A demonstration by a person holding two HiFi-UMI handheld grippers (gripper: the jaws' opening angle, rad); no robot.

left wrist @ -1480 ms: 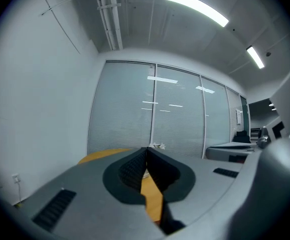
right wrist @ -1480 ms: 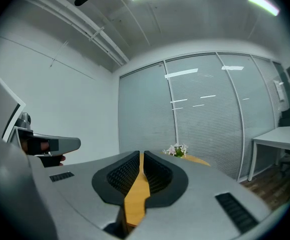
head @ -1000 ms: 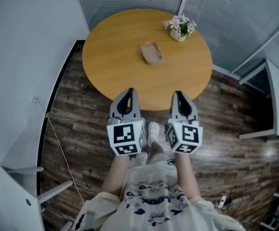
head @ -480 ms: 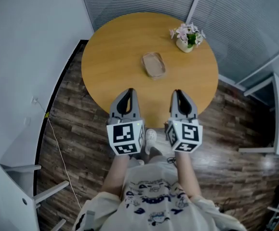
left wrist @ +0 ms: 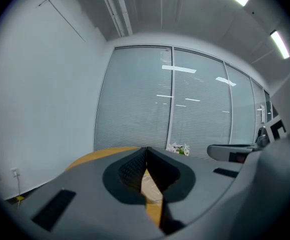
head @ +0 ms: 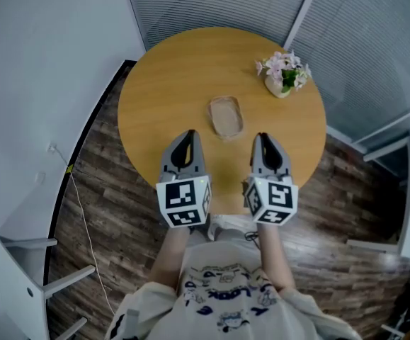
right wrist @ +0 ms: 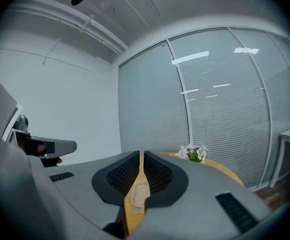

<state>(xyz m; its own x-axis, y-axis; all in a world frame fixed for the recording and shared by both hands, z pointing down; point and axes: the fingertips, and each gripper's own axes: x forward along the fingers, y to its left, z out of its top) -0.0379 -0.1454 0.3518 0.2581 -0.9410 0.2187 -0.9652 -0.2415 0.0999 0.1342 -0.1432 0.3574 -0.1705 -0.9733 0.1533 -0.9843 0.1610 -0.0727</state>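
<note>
While you stand at the round wooden bench [head: 169, 76], the head view shows your left gripper [head: 184, 134] and right gripper [head: 264, 137] held side by side over its near edge. A shallow pale tray [head: 225, 116] lies on the bench just ahead of them, between their two lines. A small pot of pink flowers [head: 284, 73] stands farther back to the right, well apart from the tray.

In the left gripper view, your left gripper [left wrist: 146, 150] has its jaws pressed together at the tips, with nothing between them. The tray [left wrist: 152, 186] shows through the slit below, and the flowers [left wrist: 178, 148] sit beyond on the bench. Your right gripper [left wrist: 235, 151] shows at the right.

In the right gripper view, your right gripper [right wrist: 141, 155] is likewise closed to a thin slit and empty. The tray [right wrist: 138, 192] is framed in that slit, the flowers [right wrist: 195, 153] are off to the right, and your left gripper [right wrist: 49, 146] is at the left.
</note>
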